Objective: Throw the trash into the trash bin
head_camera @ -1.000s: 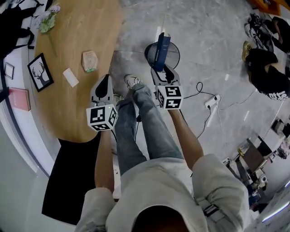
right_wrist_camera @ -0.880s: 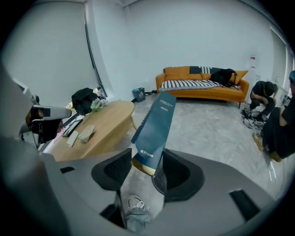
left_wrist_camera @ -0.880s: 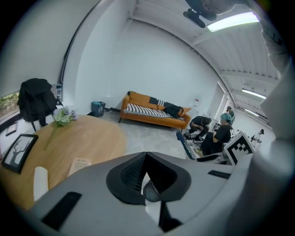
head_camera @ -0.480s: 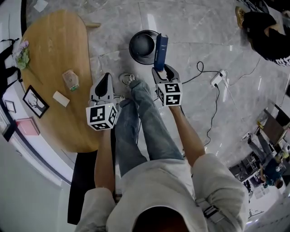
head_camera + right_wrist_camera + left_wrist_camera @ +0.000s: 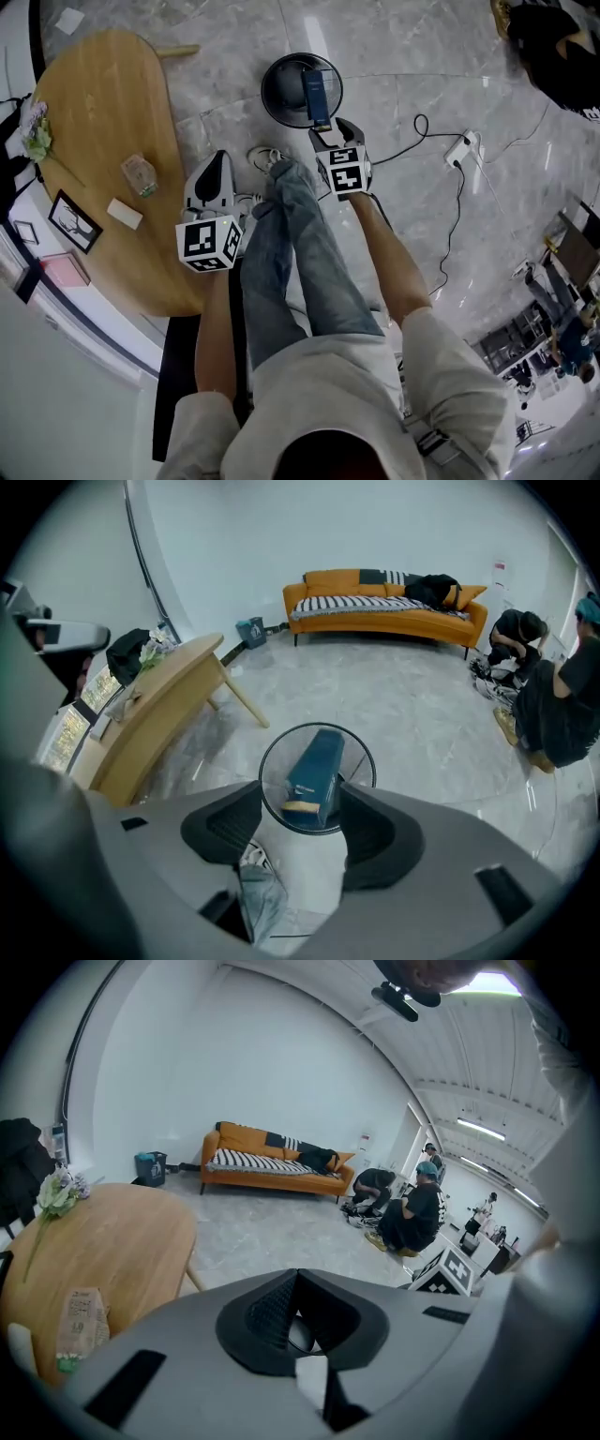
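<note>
Trash (image 5: 314, 772), a dark blue carton, is seen tilted between the jaw tips of the right tool (image 5: 302, 823), directly over the round black trash bin (image 5: 281, 94) on the floor. In the right gripper view its lower end is framed inside the bin's rim. The bin's near rim is covered by the jaws, and the print on the carton is too small to be read. Whether the carton is brushed by one pad cannot be told. The right tool's jaws are spread wide and have just been opening. A clear gap is seen on the carton's other side, so no grip is shown. The left tool (image 5: 295, 1327) is held closed and empty beside the wooden worktop (image 5: 103, 131).
</note>
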